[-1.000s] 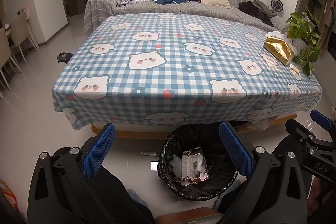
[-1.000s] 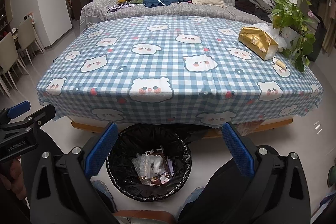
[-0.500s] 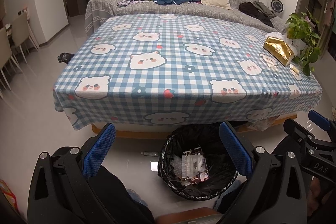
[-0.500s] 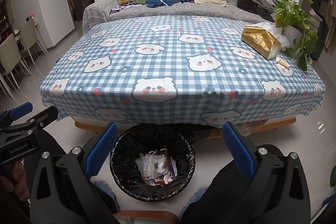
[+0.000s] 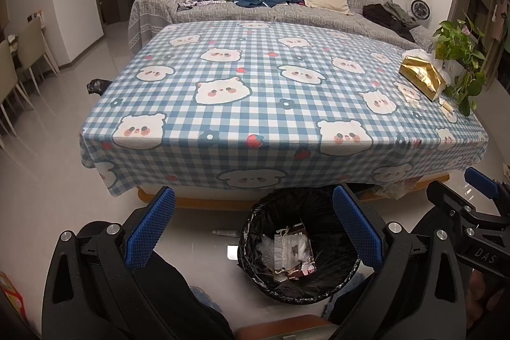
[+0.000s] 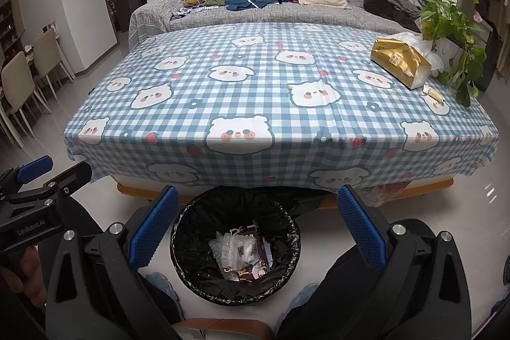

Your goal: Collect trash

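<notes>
Trash (image 6: pixel 239 254) sits in the bin (image 6: pixel 236 292) at lower centre, so both tools (image 5: pixel 251 225) (image 6: pixel 255 222) hang open and empty, perhaps finished.

Home living room, grey sofa (image 6: pixel 287 5) strewn with clothes, checked-cloth table (image 6: pixel 271 104), potted plant (image 6: pixel 452 27), dining chairs (image 6: pixel 19 85)

The right gripper (image 6: pixel 255 225) is raised slightly, so the trash bin (image 6: pixel 236 247) is seen lower in frame.
</notes>
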